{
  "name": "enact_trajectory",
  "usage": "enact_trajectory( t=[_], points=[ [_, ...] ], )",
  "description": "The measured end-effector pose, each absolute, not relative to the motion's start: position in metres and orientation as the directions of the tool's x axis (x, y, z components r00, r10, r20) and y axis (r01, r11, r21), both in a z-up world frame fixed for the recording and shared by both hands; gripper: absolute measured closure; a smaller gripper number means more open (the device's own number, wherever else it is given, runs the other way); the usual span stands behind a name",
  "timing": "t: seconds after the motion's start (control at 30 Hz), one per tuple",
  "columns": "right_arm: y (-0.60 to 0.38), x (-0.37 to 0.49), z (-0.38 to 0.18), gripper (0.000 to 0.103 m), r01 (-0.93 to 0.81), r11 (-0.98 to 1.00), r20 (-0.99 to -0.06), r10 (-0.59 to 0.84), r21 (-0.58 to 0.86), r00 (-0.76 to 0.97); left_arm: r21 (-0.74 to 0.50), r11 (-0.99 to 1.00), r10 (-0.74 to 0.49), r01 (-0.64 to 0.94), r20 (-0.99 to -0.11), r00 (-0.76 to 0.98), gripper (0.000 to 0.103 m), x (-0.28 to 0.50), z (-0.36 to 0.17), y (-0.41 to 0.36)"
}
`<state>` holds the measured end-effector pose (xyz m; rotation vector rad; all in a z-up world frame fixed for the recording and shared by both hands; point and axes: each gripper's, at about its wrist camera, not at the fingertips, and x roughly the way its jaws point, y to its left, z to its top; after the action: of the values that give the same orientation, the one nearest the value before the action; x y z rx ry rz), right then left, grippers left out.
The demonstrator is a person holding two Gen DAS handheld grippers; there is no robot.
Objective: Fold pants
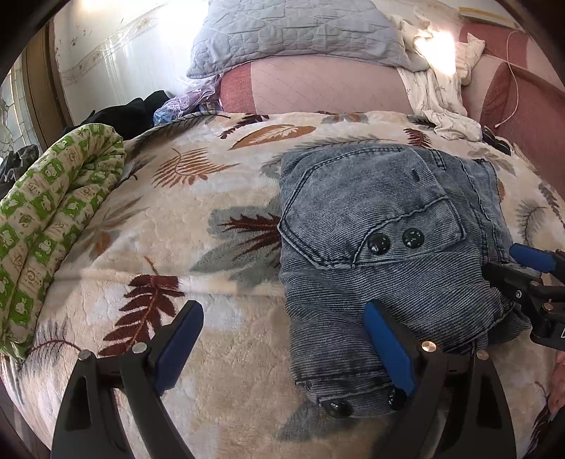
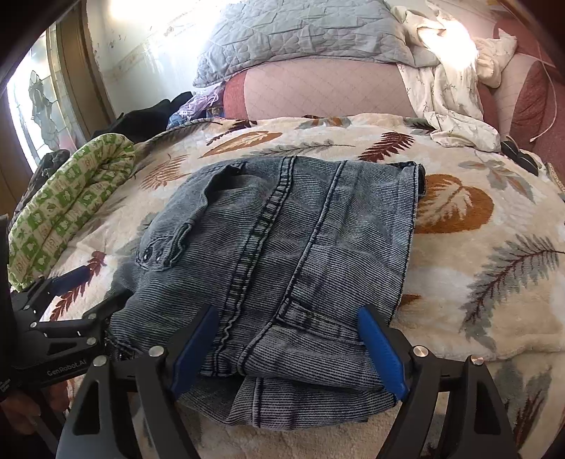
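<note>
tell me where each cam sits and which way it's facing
Left wrist: sits on the left gripper, tilted down over the bed, facing the pillow; its own open fingers frame the jeans' left edge; the right gripper enters at the right.
Right wrist: sits on the right gripper, same downward tilt; its open fingers straddle the jeans' near edge; the left gripper and a hand show at the left.
Shared: jeans, leaf blanket, green roll, pillow.

Both claws (image 1: 282, 339) (image 2: 287, 349) wide apart
</note>
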<state>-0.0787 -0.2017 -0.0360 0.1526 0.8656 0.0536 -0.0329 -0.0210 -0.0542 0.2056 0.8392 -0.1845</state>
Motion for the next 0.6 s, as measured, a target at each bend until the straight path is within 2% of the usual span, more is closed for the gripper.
enact_trajectory(
  t=[0.13, 0.4, 0.6],
  points=[
    [-0.203, -0.077, -0.039, 0.016, 0.016, 0.987, -0.754, 0.109, 0.157, 0.648, 0.097, 0.966, -0.083, 0.238, -0.758, 0.647, 0.009, -0.031, -0.056, -0.02],
    [-0.205, -0.074, -0.041, 0.015, 0.017, 0.986, -0.754, 0.116, 0.165, 0.647, 0.111, 0.969, -0.061, 0.219, -0.755, 0.653, 0.0, -0.028, -0.063, -0.018],
    [-0.205, -0.073, -0.04, 0.014, 0.019, 0.986, -0.755, 0.117, 0.169, 0.646, 0.125, 0.97, -0.045, 0.208, -0.749, 0.661, 0.0, -0.028, -0.065, -0.021]
  ],
)
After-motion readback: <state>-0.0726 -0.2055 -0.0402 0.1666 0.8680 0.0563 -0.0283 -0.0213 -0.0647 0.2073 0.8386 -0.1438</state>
